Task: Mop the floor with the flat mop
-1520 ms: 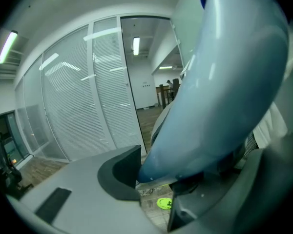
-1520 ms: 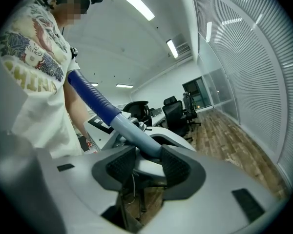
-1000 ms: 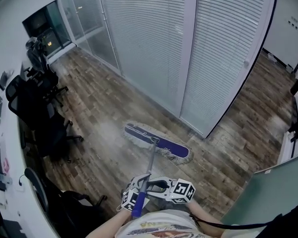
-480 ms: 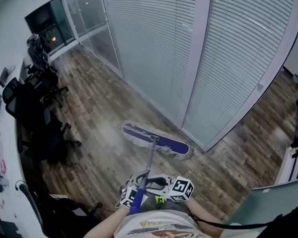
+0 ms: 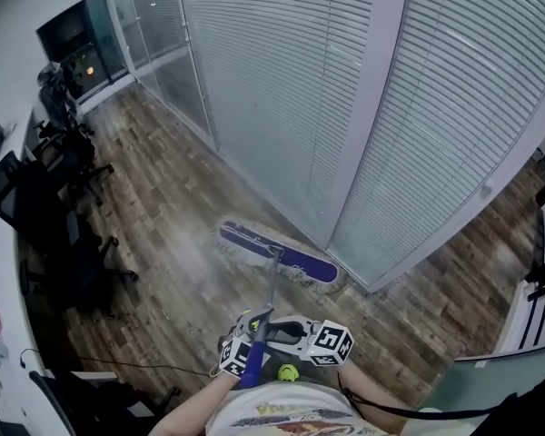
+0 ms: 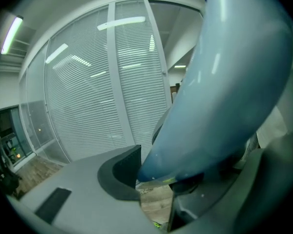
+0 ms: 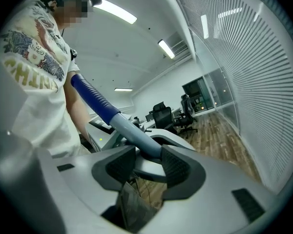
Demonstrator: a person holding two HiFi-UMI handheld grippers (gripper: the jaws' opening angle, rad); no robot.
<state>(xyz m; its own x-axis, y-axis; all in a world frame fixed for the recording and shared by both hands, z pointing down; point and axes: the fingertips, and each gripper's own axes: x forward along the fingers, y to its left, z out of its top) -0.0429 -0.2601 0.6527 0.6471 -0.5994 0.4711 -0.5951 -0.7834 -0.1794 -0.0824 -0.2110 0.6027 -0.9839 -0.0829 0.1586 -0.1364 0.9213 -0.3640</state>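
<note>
Both claws pinch the mop handle (image 5: 272,291). The left claw (image 6: 156,179) and right claw (image 7: 145,161) are clamped on it just beside each other. Over the last second the flat mop head (image 5: 277,254), ahead of and below the 2 claws, has slid along the floor (image 5: 163,198) to the foot of the glass partition (image 5: 282,89). That strip looks covered, while the planks to the claws' left likely remain.

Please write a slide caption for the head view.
The left gripper and right gripper grip the flat mop, head on the wood floor.
</note>
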